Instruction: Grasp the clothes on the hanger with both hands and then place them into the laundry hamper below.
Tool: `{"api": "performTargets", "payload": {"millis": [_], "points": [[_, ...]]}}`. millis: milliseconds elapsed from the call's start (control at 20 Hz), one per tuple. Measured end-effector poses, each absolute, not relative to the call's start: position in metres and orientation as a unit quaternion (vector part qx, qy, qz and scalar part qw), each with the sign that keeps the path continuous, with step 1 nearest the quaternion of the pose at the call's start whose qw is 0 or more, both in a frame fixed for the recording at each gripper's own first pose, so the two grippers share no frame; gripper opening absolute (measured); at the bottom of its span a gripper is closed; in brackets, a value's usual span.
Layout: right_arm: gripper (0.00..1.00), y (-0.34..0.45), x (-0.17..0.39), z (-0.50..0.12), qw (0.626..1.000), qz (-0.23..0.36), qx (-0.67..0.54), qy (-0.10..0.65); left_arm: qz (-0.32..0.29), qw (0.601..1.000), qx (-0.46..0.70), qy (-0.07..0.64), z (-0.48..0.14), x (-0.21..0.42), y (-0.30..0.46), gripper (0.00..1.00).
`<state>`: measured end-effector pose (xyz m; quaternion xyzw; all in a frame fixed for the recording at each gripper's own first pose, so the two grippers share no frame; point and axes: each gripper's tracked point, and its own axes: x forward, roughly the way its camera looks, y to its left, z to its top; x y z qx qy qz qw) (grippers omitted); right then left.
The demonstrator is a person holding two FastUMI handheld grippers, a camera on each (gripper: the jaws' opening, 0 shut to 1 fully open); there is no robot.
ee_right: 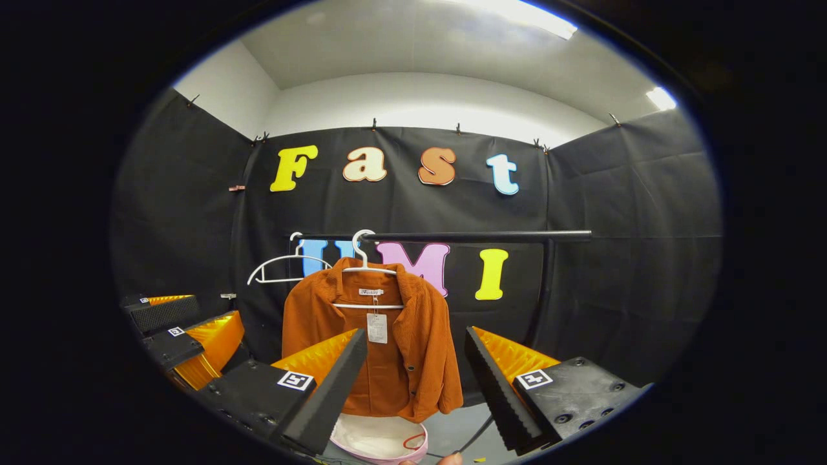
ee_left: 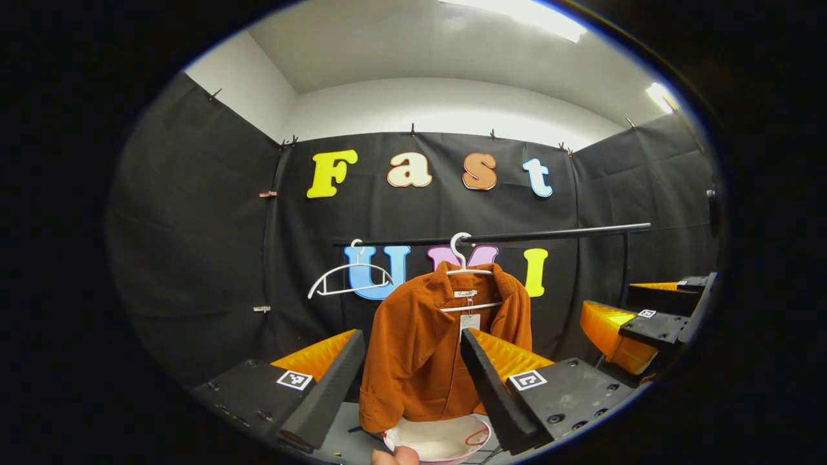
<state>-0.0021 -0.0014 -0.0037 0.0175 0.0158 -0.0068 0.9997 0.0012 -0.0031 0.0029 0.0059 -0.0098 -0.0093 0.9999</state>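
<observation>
item: orange jacket (ee_left: 420,349), corduroy-look, collar up, hung on a white hanger (ee_left: 466,278) w/ paper tag (ee_left: 470,321) dangling at the neck; hanger hooks over a black rail (ee_left: 549,234), which serves as the landmark here. jacket hangs straight below the rail, toward its left part in the right gripper view (ee_right: 381,342). second white hanger (ee_left: 349,278), bare, on the same rail just left of the jacket's hanger, tilted. laundry hamper (ee_left: 439,439): pale w/ pinkish rim, on the floor below the rail, directly under the jacket hem; hem just above its rim, cannot tell if touching. left gripper (ee_left: 413,378): fingers spread wide, nothing between them, held in front of the rail & lower than it, jacket framed in the gap but apart from both fingers. right gripper (ee_right: 413,381): fingers likewise released & wide, gripping nothing, in front of & below the rail, jacket's lower right part seen thru the gap, no contact. in the left gripper view the right gripper (ee_left: 646,323) sits below the rail's right end, well apart from the jacket; cannot tell its finger state from that angle. in the right gripper view the left gripper (ee_right: 181,336) sits lower than the rail's left end, beside the jacket's left sleeve, not touching. rail's support post (ee_right: 546,290) drops from near the right end. fingertip (ee_left: 397,456) of a person at the bottom edge, near the hamper.
</observation>
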Motion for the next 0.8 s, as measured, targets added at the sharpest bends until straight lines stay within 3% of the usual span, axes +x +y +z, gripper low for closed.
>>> {"api": "performTargets", "payload": {"millis": [300, 650, 800], "points": [[0.98, -0.006, 0.033, -0.009, 1.0, -0.011, 0.014, 0.012, -0.04, 0.999, 0.014, -0.013, -0.005, 0.031, -0.013, 0.95], [0.99, -0.016, 0.107, -0.035, 1.0, 0.015, 0.019, 0.017, -0.032, 0.999, 0.021, -0.007, -0.033, 0.123, -0.041, 0.92], [0.99, -0.023, 0.135, -0.045, 0.999, 0.029, 0.026, 0.017, -0.02, 0.999, 0.033, -0.016, -0.046, 0.166, -0.052, 0.95]]}}
